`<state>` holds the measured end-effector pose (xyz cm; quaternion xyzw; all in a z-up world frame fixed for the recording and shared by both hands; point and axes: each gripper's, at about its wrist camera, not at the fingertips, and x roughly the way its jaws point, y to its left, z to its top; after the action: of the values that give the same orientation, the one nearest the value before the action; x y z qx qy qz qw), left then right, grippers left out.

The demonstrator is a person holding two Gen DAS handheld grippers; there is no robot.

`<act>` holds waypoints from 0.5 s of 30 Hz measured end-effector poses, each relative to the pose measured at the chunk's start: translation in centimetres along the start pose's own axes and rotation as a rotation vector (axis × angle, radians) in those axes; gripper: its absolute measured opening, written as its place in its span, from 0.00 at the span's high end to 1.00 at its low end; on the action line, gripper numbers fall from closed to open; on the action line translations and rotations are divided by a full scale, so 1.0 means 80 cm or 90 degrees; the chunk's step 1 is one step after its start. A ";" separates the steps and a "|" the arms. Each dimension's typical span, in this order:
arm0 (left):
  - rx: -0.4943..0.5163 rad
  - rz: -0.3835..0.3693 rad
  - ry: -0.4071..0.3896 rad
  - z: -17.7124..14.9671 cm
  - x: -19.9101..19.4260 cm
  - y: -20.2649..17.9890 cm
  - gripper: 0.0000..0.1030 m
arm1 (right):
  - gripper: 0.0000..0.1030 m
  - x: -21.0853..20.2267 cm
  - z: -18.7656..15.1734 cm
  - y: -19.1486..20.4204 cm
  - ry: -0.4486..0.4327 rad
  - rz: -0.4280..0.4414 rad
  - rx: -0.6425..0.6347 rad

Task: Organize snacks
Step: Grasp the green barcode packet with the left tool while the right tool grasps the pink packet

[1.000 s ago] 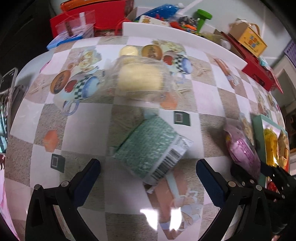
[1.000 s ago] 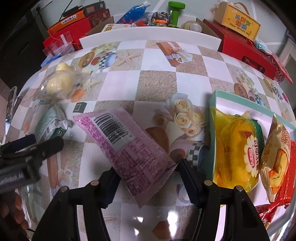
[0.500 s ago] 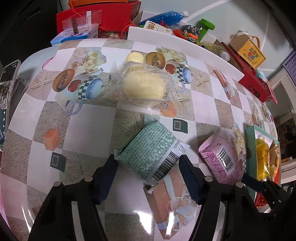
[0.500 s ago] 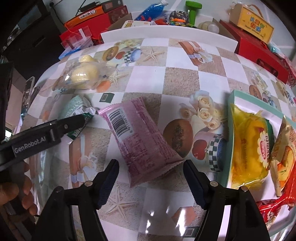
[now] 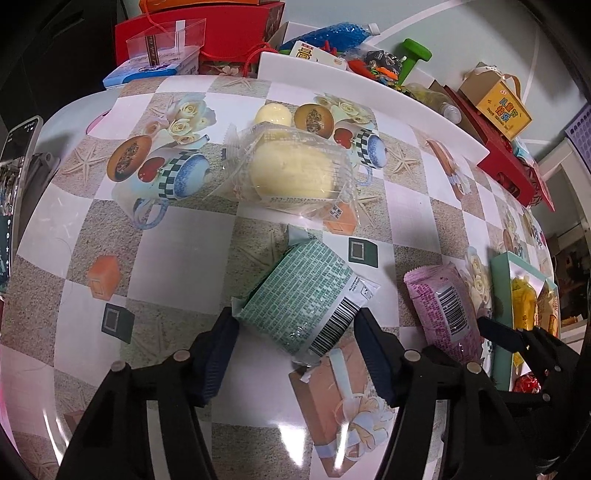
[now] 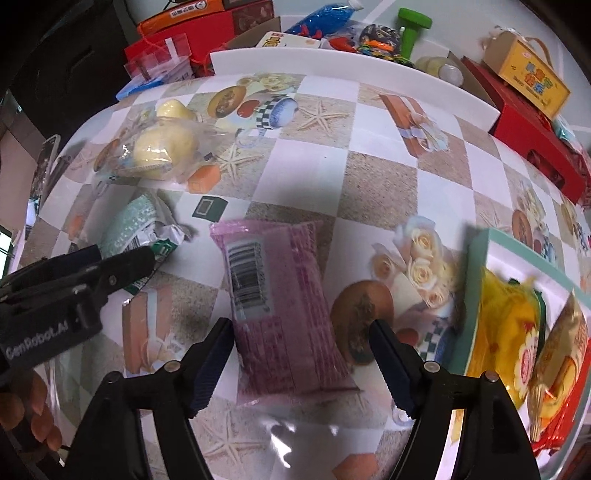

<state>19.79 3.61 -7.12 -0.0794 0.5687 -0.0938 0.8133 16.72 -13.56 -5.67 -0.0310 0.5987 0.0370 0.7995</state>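
Observation:
A green snack pack (image 5: 308,297) lies on the patterned table between the fingers of my left gripper (image 5: 295,339); the jaws stand close on both its sides. It also shows in the right wrist view (image 6: 136,229). A pink snack pack (image 6: 280,306) lies flat between the open fingers of my right gripper (image 6: 301,360), not clamped; it also shows in the left wrist view (image 5: 441,310). A clear bag with a yellow bun (image 5: 291,173) lies farther back. A teal tray (image 6: 476,280) at the right holds a yellow pack (image 6: 506,332) and other snacks.
Red boxes (image 5: 192,33), a clear box (image 5: 166,42), a blue bottle (image 5: 328,31), a green dumbbell-shaped toy (image 5: 415,55) and a yellow carton (image 5: 502,107) crowd the far edge behind a white board (image 5: 369,88). A phone (image 5: 18,147) lies at the left.
The left gripper has moved in around the green pack and its jaws have narrowed onto it. The right gripper has let go of the pink pack, which now lies flat on the table.

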 end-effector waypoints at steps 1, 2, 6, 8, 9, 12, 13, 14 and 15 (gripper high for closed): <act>0.000 0.000 0.000 0.000 0.000 0.000 0.36 | 0.23 0.001 0.001 0.001 0.001 -0.001 -0.001; 0.000 0.000 0.000 0.000 0.000 0.000 0.36 | 0.23 0.003 0.002 0.002 0.001 -0.001 -0.001; -0.003 0.001 -0.005 0.001 0.000 0.001 0.36 | 0.23 0.013 0.010 0.010 0.003 -0.004 0.001; -0.005 0.002 -0.006 0.001 -0.001 0.001 0.36 | 0.23 0.017 0.010 0.011 0.001 -0.008 0.004; -0.005 0.003 -0.007 0.001 -0.001 0.001 0.36 | 0.23 0.017 0.010 0.012 -0.003 -0.011 0.005; -0.001 0.010 -0.009 0.000 -0.001 -0.001 0.36 | 0.23 0.018 0.011 0.011 -0.011 -0.021 0.017; -0.001 0.011 -0.010 0.000 0.000 -0.002 0.36 | 0.23 0.019 0.012 0.010 -0.013 -0.025 0.023; -0.001 0.012 -0.010 -0.001 0.000 -0.002 0.36 | 0.25 0.022 0.016 0.011 -0.018 -0.028 0.032; -0.002 0.013 -0.011 -0.001 0.000 -0.002 0.36 | 0.33 0.022 0.016 0.010 -0.021 -0.027 0.037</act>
<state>19.72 3.44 -7.07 -0.0760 0.5627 -0.0839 0.8189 18.37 -12.63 -6.99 -0.0199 0.5855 0.0035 0.8104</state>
